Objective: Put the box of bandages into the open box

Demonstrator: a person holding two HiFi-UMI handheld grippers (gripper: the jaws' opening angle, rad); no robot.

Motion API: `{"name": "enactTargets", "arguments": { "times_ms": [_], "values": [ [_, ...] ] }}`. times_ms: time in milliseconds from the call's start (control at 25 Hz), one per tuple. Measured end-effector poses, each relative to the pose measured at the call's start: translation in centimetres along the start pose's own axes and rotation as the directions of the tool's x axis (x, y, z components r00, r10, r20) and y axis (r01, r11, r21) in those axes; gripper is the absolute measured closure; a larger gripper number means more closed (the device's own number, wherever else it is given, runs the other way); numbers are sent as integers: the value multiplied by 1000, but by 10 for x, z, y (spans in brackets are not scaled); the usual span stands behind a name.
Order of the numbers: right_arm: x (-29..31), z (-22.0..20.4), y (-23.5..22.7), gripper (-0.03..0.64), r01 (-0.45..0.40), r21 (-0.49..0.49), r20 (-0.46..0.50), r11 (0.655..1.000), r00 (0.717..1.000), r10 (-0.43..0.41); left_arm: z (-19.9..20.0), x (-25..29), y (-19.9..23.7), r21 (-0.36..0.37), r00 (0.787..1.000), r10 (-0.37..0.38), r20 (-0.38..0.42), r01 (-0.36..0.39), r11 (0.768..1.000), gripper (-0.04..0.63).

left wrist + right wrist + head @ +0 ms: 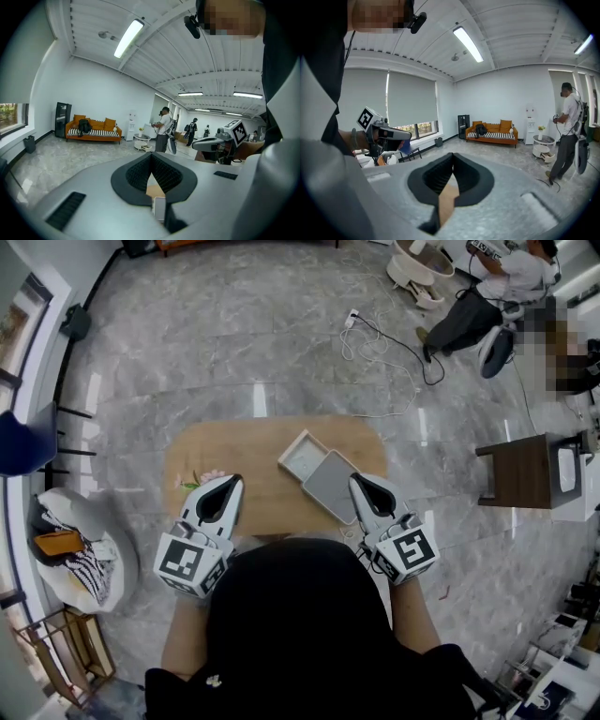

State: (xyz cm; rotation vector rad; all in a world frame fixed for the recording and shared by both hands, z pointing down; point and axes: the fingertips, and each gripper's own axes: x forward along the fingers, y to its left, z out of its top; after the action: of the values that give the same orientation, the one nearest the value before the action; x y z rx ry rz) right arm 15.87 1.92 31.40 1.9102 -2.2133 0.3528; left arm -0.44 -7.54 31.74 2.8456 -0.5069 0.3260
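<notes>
Head view: a wooden table [253,442] is standing on open grey marble floor [281,352], the open box [305,457] lying far right by the right gripper [356,480], the box of bandages [192,481], print unreadable, sitting at the left edge beside the left gripper [232,480]. Left gripper view: its fingers [138,173] are meeting, empty, facing an orange sofa [92,130]. Right gripper view: fingers [436,177] are pressing together, empty

- A rounded wooden table [248,460] stands on the grey marble floor [234,352].
- A white cable [367,338] lies looped on the floor beyond it.
- A person in white [487,292] is off at the far right.
- An orange sofa [92,129] stands against the far wall.
</notes>
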Motion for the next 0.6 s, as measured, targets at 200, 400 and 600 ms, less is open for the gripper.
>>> {"name": "enactTargets", "arguments": {
  "times_ms": [200,400,600],
  "values": [
    [1,7,2,618,-3,-11,-3,1000,1000,3,11,5,-7,12,1000,-24,12,24,1000,584],
    [0,5,-1,618,9,4,-3,1000,1000,-9,11,6,-9,10,999,-29,15,29,1000,584],
    [2,2,-4,618,16,-11,-8,1000,1000,-16,7,9,-5,7,1000,-25,5,25,1000,584]
  ]
}}
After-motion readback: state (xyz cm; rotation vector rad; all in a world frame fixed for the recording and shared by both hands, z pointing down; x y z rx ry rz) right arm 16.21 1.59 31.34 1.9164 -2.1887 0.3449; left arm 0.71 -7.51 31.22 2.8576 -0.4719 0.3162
